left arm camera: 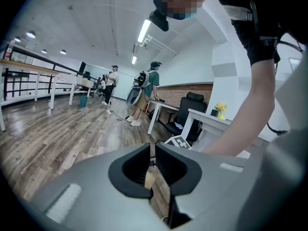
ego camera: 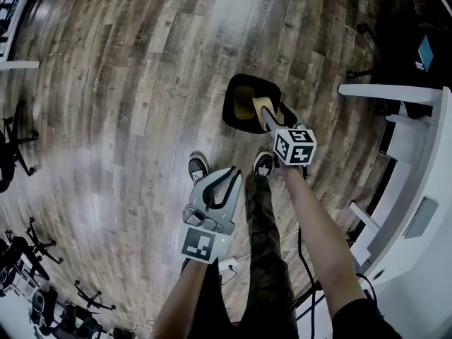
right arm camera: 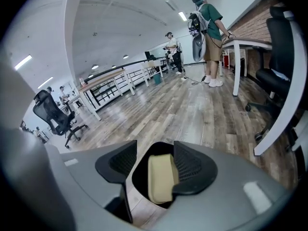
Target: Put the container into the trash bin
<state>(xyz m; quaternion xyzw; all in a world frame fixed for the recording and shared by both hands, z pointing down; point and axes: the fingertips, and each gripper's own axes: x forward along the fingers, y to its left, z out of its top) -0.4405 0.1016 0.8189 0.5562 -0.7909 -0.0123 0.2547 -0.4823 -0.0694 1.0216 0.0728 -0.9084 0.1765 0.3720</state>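
Your right gripper [ego camera: 263, 116] reaches down over the black trash bin [ego camera: 233, 109], which stands on the wood plank floor [ego camera: 127, 83] just ahead of your 2 shoes [ego camera: 198, 167]. The pale yellow container [ego camera: 259, 106] sits at that gripper's tip, within the bin's rim. From up here you cannot tell whether the jaws press on it. Your left gripper [ego camera: 230, 178] hangs nearer to you, beside your camouflage trouser leg [ego camera: 263, 221], with its jaws together and nothing in them. White desks [ego camera: 395, 94] line the right edge, and black office chairs [ego camera: 18, 143] stand at the left.
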